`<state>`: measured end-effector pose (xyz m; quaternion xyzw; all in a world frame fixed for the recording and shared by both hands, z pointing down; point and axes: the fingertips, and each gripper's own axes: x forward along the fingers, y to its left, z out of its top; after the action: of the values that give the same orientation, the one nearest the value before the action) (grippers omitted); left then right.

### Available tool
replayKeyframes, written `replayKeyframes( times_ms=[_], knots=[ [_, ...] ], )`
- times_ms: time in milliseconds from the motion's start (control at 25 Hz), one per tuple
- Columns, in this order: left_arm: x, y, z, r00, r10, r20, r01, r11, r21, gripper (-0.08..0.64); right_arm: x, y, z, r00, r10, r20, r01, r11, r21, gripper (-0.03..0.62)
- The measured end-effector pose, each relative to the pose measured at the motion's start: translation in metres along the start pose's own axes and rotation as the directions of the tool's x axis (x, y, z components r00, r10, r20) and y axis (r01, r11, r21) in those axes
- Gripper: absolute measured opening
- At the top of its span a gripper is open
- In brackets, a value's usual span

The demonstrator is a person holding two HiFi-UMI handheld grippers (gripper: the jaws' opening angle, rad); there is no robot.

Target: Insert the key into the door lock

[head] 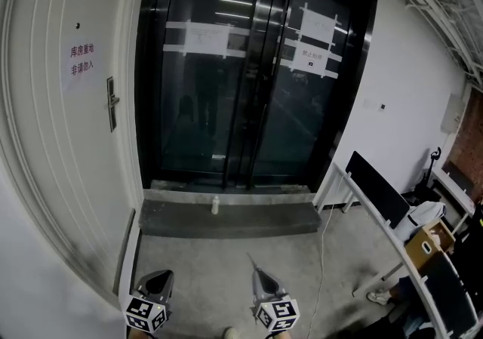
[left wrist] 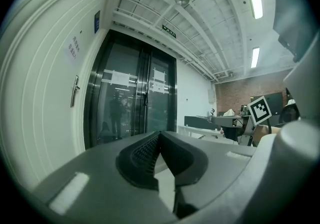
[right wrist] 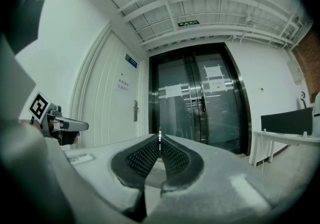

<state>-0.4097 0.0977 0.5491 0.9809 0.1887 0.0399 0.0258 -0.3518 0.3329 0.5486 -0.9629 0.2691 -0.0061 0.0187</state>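
The white door (head: 60, 164) stands at the left with a metal handle and lock (head: 112, 103) on its right edge, under a paper sign with red print. The lock (right wrist: 135, 111) also shows far ahead in the right gripper view, and the lock (left wrist: 75, 91) in the left gripper view. My right gripper (head: 261, 275) is shut on a thin key (head: 251, 260), whose blade (right wrist: 160, 135) pokes out between the pads. My left gripper (head: 160, 278) is shut with nothing in it. Both are low in the head view, pointing level, far from the door.
Dark glass double doors (head: 249, 81) with taped papers fill the middle. A raised concrete step (head: 226, 218) with a small bottle (head: 215, 205) lies before them. At the right stand a white table (head: 377, 217), a cardboard box (head: 430, 243) and a floor cable (head: 322, 269).
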Motion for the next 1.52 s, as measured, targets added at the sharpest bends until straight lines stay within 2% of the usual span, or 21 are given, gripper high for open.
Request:
replayKeyframes(
  times_ms=[240,720,1000,1240,1520],
  knots=[
    [0.041,0.012,-0.001,1.000,0.008,-0.009,-0.008,1.000,0.010,0.003,0.039,-0.039,-0.002,1.000,-0.014,0.007,0.014,1.000,-0.002,0.011],
    [0.154,0.044,0.018,0.995,0.103,-0.002,-0.103,0.995,0.004,0.003,0.158,-0.100,0.005,0.993,0.117,-0.006,-0.117,0.993,-0.008,0.011],
    [0.209,0.064,0.024,0.983,0.183,0.011,-0.183,0.983,0.009,0.003,0.219,-0.138,0.004,0.981,0.195,-0.007,-0.195,0.981,-0.013,0.011],
    [0.240,0.078,0.022,0.973,0.230,-0.014,-0.230,0.973,0.004,0.003,0.263,-0.152,-0.001,0.968,0.251,-0.023,-0.251,0.968,-0.003,0.011],
    [0.275,0.100,0.026,0.969,0.242,-0.041,-0.242,0.970,0.000,0.003,0.313,-0.155,-0.008,0.955,0.293,-0.035,-0.293,0.956,0.016,0.011]
  ],
)
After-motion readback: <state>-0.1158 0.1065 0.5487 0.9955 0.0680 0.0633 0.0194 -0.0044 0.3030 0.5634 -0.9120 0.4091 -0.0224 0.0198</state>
